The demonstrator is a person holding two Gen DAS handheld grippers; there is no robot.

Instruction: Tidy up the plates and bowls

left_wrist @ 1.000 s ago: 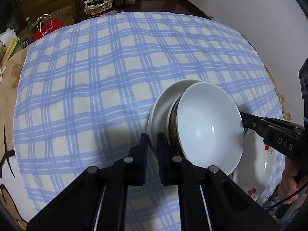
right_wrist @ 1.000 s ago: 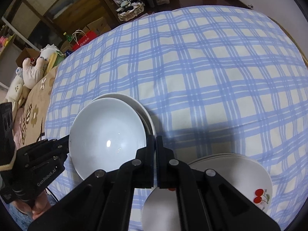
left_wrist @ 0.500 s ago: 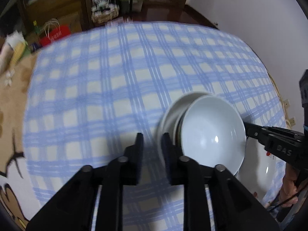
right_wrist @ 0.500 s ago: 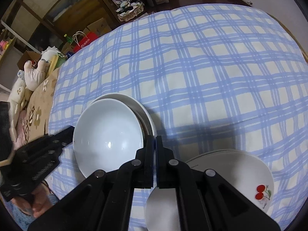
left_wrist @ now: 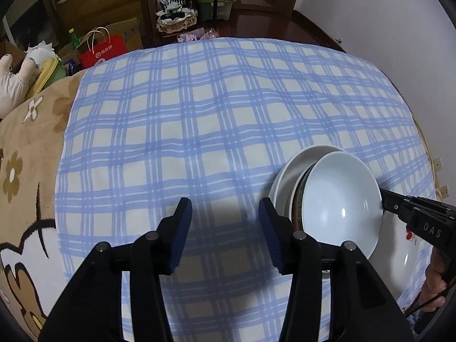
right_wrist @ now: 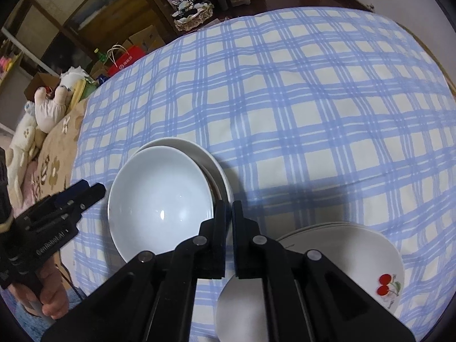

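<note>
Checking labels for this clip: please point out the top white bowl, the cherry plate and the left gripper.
top white bowl (right_wrist: 159, 199), right wrist view, inner basin.
cherry plate (right_wrist: 370, 253), right wrist view, bare white face above the cherries.
left gripper (left_wrist: 225, 233), left wrist view, midway between open jaws.

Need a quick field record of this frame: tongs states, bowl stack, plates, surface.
left tongs: open, empty, just left of the bowl stack
right tongs: shut, nothing visibly gripped, at the stack's right edge
top bowl: white, nested off-centre in the stack
lower bowls: white outer one, patterned one between
plate stack: white, cherry print, right of the bowls
surface: blue plaid cloth
</note>
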